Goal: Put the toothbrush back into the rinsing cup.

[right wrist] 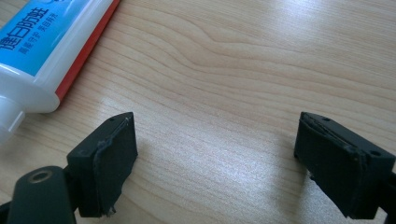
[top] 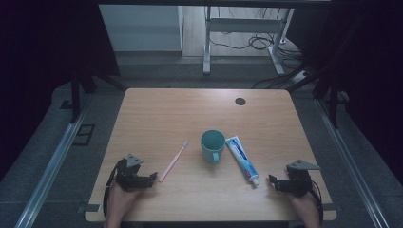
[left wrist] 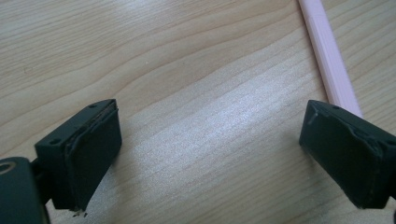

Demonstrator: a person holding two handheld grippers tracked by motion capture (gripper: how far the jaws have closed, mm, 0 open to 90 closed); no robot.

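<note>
You are at a light wooden table in a dim room, with dark floor and desk legs beyond its far edge. A teal mug stands near the middle. Just to its right a blue and white toothpaste tube lies with its cap toward you. Left of the mug a pink toothbrush lies slanted. Your left gripper rests near the toothbrush handle's end, jaws spread wide around bare wood. Your right gripper sits just beside the tube's cap, jaws likewise wide apart and holding nothing.
</note>
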